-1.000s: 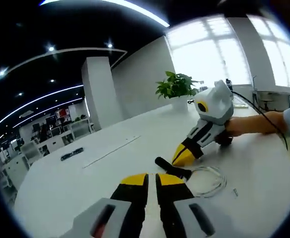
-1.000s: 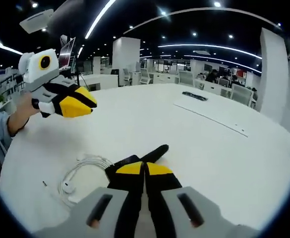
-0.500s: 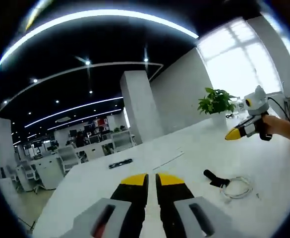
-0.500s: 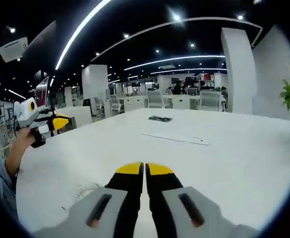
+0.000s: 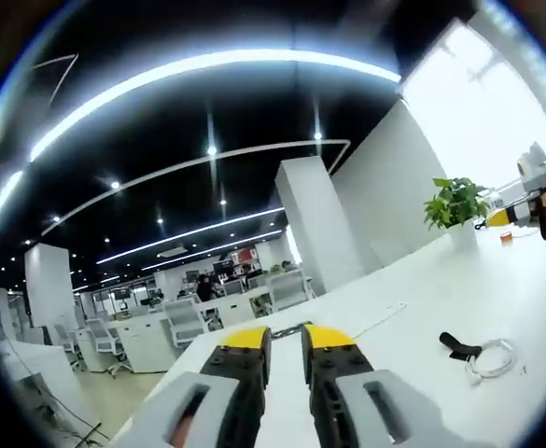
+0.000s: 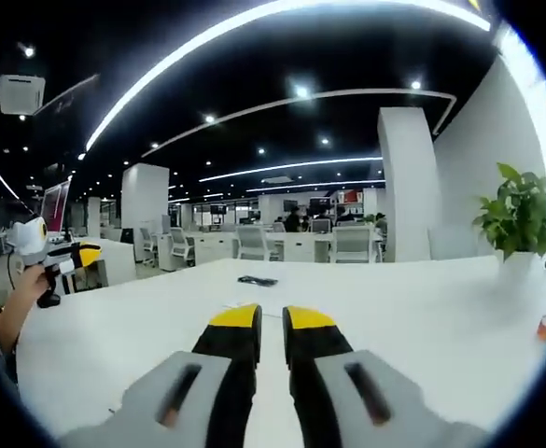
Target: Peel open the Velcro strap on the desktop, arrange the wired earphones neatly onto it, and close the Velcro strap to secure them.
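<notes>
Both grippers, left gripper (image 5: 285, 338) and right gripper (image 6: 272, 320), hovered raised, slightly parted, empty (apart from everything); Velcro strap (image 5: 458, 347) lay beside coiled earphones (image 5: 490, 359).

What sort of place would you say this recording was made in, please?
Most likely an open-plan office: rows of desks and chairs fill the background, long strip lights cross a dark ceiling, and a potted plant stands on the large white table.

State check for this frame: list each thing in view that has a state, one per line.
Left gripper: empty, jaws slightly apart, raised off the table.
Right gripper: empty, jaws slightly apart, raised off the table.
Velcro strap: lying on the white table, not held.
Wired earphones: loosely coiled beside the strap, not held.
Potted plant: upright.
</notes>
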The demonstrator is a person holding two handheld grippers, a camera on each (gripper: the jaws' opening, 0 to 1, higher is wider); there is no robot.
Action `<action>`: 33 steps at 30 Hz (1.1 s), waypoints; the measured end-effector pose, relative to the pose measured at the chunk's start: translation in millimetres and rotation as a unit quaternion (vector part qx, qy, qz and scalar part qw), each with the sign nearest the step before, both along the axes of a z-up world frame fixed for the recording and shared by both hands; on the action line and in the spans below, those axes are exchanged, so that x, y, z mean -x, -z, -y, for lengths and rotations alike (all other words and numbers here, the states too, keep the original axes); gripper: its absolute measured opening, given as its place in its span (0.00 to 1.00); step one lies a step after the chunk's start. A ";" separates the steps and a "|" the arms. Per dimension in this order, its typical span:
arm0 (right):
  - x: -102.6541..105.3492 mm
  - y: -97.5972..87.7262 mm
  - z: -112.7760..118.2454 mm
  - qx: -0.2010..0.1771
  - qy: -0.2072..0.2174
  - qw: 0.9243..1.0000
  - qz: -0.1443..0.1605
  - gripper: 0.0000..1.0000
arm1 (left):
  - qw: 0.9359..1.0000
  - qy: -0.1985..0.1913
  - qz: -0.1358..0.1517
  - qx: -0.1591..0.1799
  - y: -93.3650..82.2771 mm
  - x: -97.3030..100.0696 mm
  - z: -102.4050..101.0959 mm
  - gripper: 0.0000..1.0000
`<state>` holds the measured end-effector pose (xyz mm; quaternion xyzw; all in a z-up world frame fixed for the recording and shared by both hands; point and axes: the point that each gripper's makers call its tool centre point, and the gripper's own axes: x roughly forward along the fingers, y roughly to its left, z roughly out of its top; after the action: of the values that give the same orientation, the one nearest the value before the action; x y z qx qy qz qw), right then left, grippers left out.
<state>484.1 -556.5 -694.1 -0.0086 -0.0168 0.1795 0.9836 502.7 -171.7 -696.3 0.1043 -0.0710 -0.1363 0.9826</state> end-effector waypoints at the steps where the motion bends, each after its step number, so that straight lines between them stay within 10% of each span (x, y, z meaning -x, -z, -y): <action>1: -0.5 0.0 1.6 0.001 0.003 1.000 0.001 0.13 | 1.000 -0.002 -0.003 0.003 3.2 -0.8 -0.2 0.18; 17: -5.0 37.5 14.3 0.005 0.032 0.999 -0.011 0.22 | 0.998 -0.026 -0.061 0.015 51.4 -7.8 -11.8 0.33; 33: -4.9 49.7 7.1 0.012 0.024 1.000 -0.016 0.29 | 0.997 0.009 -0.082 0.011 62.8 -0.6 7.1 0.43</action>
<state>489.0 -563.6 -743.8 -0.0184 0.0019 0.1564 0.9875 503.2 -178.7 -759.0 0.0812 0.0074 -0.1530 0.9849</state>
